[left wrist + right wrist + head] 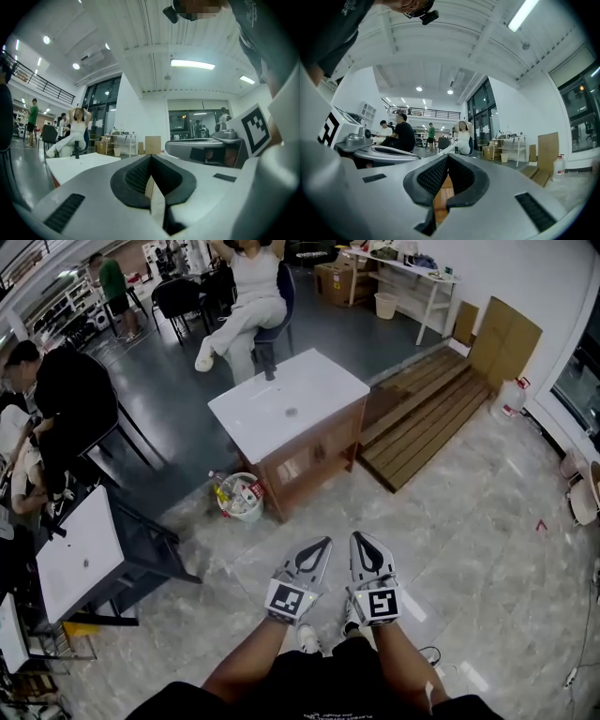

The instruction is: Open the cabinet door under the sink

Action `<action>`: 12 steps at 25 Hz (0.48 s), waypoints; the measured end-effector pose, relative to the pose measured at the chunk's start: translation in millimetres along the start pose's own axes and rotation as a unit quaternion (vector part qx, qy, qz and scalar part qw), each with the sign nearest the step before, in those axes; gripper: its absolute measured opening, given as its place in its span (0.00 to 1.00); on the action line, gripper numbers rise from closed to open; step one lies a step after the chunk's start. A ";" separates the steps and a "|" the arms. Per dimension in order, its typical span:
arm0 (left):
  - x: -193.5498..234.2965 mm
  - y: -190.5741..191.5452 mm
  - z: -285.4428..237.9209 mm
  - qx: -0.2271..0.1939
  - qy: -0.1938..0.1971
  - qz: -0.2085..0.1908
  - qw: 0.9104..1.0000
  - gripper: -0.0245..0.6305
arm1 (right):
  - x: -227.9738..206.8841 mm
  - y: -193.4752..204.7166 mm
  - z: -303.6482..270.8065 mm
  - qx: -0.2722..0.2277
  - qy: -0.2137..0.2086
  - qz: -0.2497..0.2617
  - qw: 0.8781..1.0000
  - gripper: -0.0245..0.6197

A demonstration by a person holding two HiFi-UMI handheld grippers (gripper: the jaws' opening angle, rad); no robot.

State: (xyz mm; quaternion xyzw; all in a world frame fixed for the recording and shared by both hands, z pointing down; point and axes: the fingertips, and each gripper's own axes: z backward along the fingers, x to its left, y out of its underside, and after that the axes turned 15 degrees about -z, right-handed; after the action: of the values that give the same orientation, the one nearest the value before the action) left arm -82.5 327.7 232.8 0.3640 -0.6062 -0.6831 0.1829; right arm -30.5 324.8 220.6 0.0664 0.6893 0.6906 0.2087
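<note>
You stand on the tiled floor (487, 549) with both grippers held out level in front of you, side by side and near each other. The left gripper (322, 546) has its jaws closed, tip against tip, with nothing between them. The right gripper (362, 542) looks the same in its own view: the tips meet and no object is inside.

The cabinet (291, 488) stands ahead of you, well apart from both grippers. It is a wooden box under a white sink top (281, 404), with a black tap (269, 364) on the far side. The front with the door (328, 448) faces you. A bucket (241, 497) with bottles stands just beside its left lower corner, and a low wooden platform (422, 418) lies to its right.

I judge the door to be a stiff, flat wooden panel on hinges. It is probably light to swing and not fragile, but its smooth face gives closed jaws nothing to catch. Some small dark marks show on the front. They may be handles or gaps, but they are too small to tell, and I cannot tell on which side the hinges are.

You will probably need to go closer, lower one gripper, and open its jaws. Then take the handle, or else the free edge away from the hinges. Pull along the door's own arc, not straight out, so the pads do not slip off.
</note>
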 end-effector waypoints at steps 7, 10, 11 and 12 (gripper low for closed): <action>26.3 -1.2 -38.5 0.008 -0.037 0.017 0.999 0.06 | -27.8 -13.5 -26.6 0.002 -0.025 0.002 1.000 0.07; 30.8 -0.1 -57.8 0.003 -0.043 0.023 0.999 0.06 | -43.8 -12.0 -39.5 0.005 -0.038 -0.006 0.999 0.07; 32.3 3.5 -65.7 0.007 -0.042 0.022 0.999 0.06 | -49.0 -10.6 -45.5 0.007 -0.046 -0.010 0.999 0.07; 33.8 7.9 -74.2 0.013 -0.040 0.016 0.999 0.06 | -54.6 -9.7 -51.6 0.008 -0.054 -0.012 0.998 0.07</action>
State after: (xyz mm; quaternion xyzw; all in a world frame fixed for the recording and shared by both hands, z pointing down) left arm -53.3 251.2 231.0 0.3286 -0.6273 -0.6865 0.1647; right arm 1.2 256.0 219.7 0.0965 0.6834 0.6779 0.2533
